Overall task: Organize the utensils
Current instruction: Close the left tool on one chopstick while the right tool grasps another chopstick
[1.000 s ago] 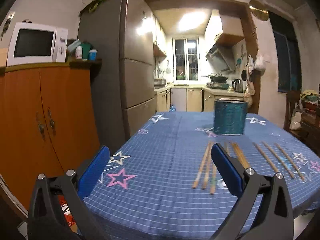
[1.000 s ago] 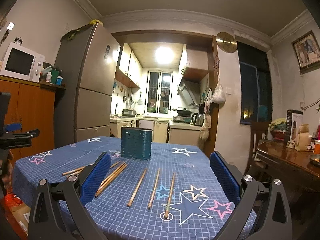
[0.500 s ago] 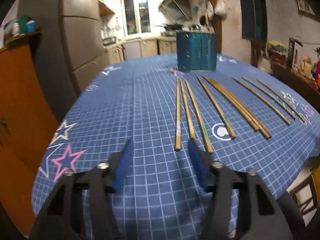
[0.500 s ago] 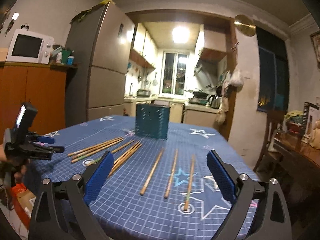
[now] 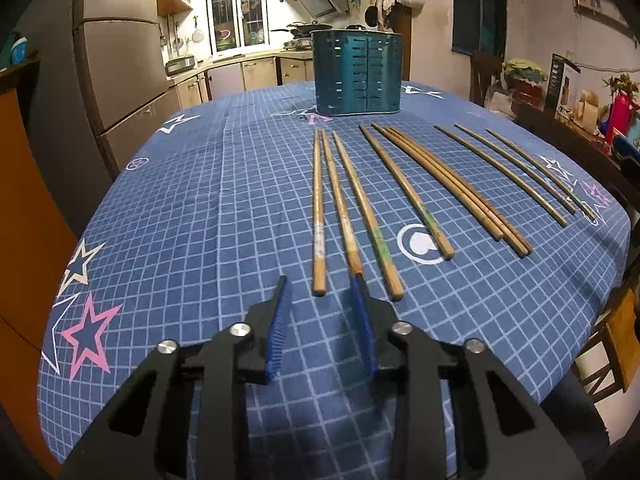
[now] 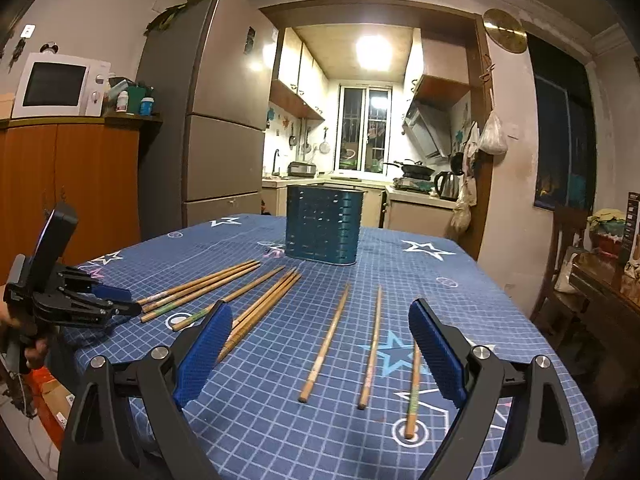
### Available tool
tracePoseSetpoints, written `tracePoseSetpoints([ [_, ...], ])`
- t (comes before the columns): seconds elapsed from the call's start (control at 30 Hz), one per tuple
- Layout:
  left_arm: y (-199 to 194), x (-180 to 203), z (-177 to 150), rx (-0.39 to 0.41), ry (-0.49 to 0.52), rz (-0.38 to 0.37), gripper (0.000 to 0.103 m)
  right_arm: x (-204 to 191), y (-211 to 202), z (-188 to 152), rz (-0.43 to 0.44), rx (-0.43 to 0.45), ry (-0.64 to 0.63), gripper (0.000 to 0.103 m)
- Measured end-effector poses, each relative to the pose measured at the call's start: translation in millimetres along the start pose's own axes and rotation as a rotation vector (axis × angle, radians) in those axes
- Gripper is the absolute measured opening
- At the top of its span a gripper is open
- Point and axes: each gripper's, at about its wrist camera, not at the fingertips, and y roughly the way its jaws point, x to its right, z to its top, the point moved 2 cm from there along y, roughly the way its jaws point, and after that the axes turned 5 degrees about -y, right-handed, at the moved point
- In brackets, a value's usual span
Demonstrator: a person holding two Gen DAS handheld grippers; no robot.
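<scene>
Blue tablecloth (image 5: 192, 208), teal holder (image 5: 357, 74) at its far end, nine chopsticks (image 5: 420, 184) fanned in front, none in it yet. Left gripper (image 5: 320, 304) has dropped to the leftmost trio, jaws closing, narrow (probably nothing pinched). Right gripper (image 6: 320, 344) stays wide, empty.

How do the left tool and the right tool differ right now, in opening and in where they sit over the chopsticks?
Left tool: jaws narrow and closing, nothing gripped yet, at the near end of the leftmost chopstick. Right tool: jaws wide, with two of the three spread chopsticks seen between its pads. The left tool points steeply down at the tablecloth; the right tool looks nearly level. Both have blue pads and hold nothing.
</scene>
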Motion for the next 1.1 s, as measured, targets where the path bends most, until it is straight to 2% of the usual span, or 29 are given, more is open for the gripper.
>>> tracePoseSetpoints([
  [0.13, 6.0, -1.0, 5.5, 0.0, 0.002, -0.007, 0.019, -3.6, 6.1, -1.4, 0.013, -0.012, 0.002, 0.085],
  [0.23, 8.2, 2.2, 10.9, 0.002, 0.017, -0.007, 0.014, -5.1, 10.5, -3.1, 0.035, -0.03, 0.002, 0.077],
  [0.33, 12.4, 8.1, 13.5, 0.011, 0.018, -0.007, 0.014, -13.3, 16.8, -7.0, 0.073, -0.06, 0.007, 0.063],
  [0.4, 14.4, 7.4, 15.4, 0.011, 0.014, -0.006, 0.008, -22.3, 23.2, -10.9, 0.114, -0.095, 0.013, 0.05],
  [0.5, 14.5, 4.6, 13.4, 0.013, 0.001, -0.007, 0.006, -43.4, 32.4, -18.9, 0.175, -0.152, 0.007, 0.041],
  [0.63, 15.7, 1.5, 13.0, 0.014, -0.005, -0.016, 0.006, -64.5, 46.0, -26.9, 0.23, -0.219, -0.009, 0.036],
  [0.83, 15.8, -0.7, 11.1, 0.012, -0.008, -0.027, 0.006, -74.7, 63.2, -36.0, 0.232, -0.282, -0.02, 0.032],
  [1.1, 15.7, -1.8, 10.2, 0.011, -0.011, -0.032, 0.006, -72.3, 69.7, -36.1, 0.211, -0.292, -0.026, 0.029],
])
